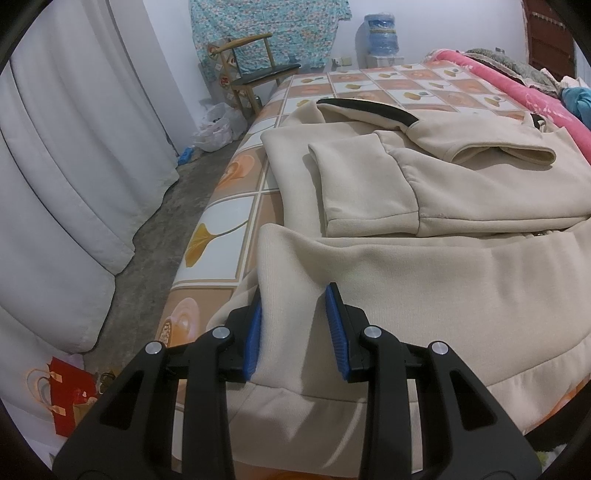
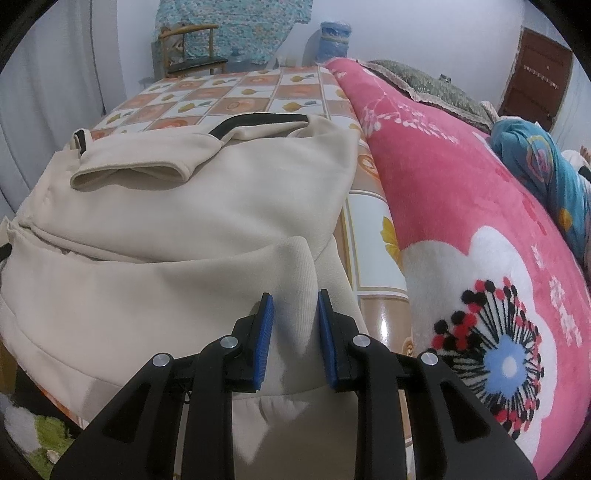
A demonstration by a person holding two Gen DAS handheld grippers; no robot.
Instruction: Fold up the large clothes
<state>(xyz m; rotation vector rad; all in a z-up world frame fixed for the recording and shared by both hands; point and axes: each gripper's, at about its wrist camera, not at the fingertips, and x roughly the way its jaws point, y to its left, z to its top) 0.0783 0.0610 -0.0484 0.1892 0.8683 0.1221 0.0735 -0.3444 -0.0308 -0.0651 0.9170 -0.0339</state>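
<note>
Two claws each pinch the near hem of one big cream hoodie [image 1: 461, 192] that lies flat on the bed [image 1: 236, 206]. L gripper [image 1: 295, 325] has its blue pads [image 1: 255, 332] pressed on a raised fold of the ribbed bottom edge, near the hoodie's left corner, w/ the cloth bunched up between them. R gripper [image 2: 295, 325] does the same at the right corner, its blue pads [image 2: 266, 332] squeezing a ridge of the ribbed hem; its gap looks a bit thinner than the left one. Both corners are lifted a little off the bed, & the rest of the hem sags between them. The hoodie's sleeves are already folded in across its front: one sleeve [image 1: 365, 184] lies over the left side, w/ its cuff toward the near edge, & another cuff [image 1: 506, 155] lies across the top part. The hood [image 2: 258, 125], w/ a black lining strip, sits at the far end, away from the claws. The bed has a shiny cover w/ orange & white squares. A pink flower blanket [image 2: 461, 229] is heaped just beside the hoodie on the right. White curtains [image 1: 74, 166] hang on the left, by the grey floor [image 1: 155, 243]. A wooden chair [image 1: 251, 70] & a blue water jug [image 1: 380, 33] stand at the far wall.
</note>
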